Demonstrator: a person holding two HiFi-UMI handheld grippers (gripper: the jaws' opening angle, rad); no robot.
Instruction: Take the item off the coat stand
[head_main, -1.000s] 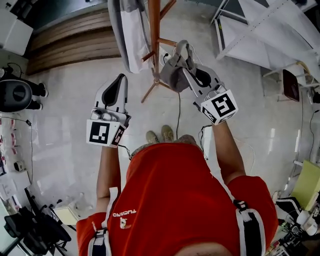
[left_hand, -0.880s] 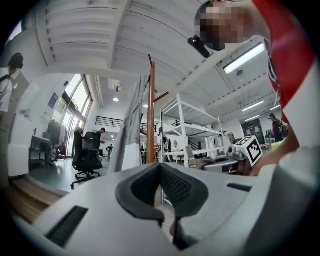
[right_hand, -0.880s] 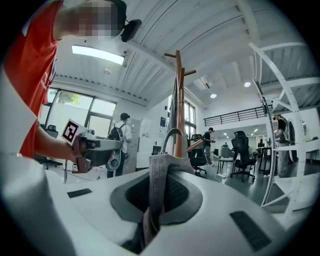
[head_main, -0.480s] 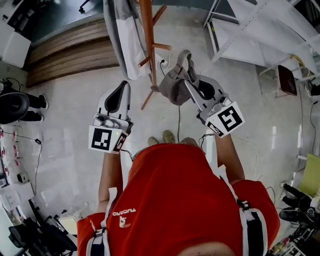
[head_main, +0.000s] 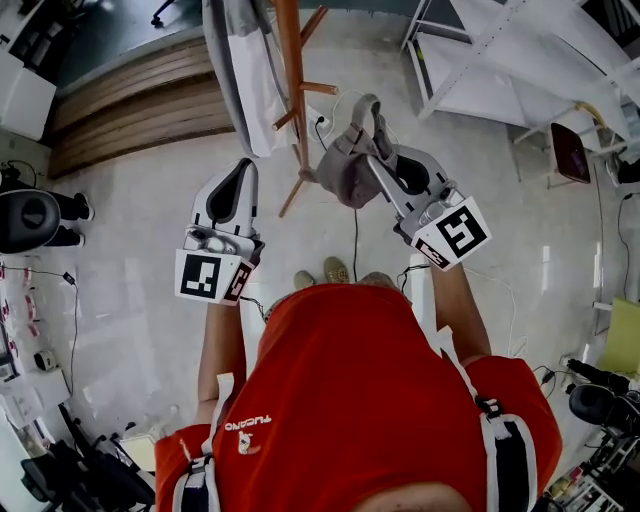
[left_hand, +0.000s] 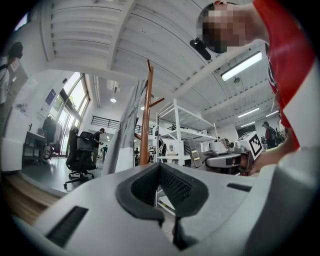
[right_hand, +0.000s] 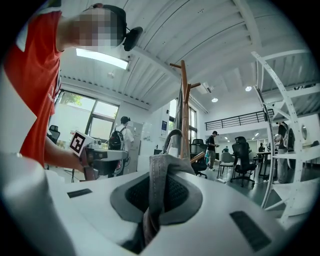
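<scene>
The wooden coat stand (head_main: 291, 70) rises at the top centre of the head view, with a grey-and-white garment (head_main: 245, 75) hanging on its left side. My right gripper (head_main: 378, 150) is shut on a grey fabric bag (head_main: 347, 165), which hangs just right of the pole with its strap loop (head_main: 368, 108) sticking up. In the right gripper view the grey fabric (right_hand: 156, 190) is pinched in my right gripper (right_hand: 159, 175), with the stand (right_hand: 184, 110) behind it. My left gripper (head_main: 243, 166) is shut and empty left of the pole. In the left gripper view my left gripper (left_hand: 160, 167) faces the stand (left_hand: 146, 120).
White metal racking (head_main: 500, 55) stands at the upper right. A wooden platform (head_main: 140, 90) runs along the upper left, with a black chair (head_main: 30, 205) at the left edge. A black cable (head_main: 355, 235) trails on the pale floor below the stand. Other people stand far off.
My right gripper and the grey bag have drawn slightly to the right, away from the pole. The left gripper has barely moved.
</scene>
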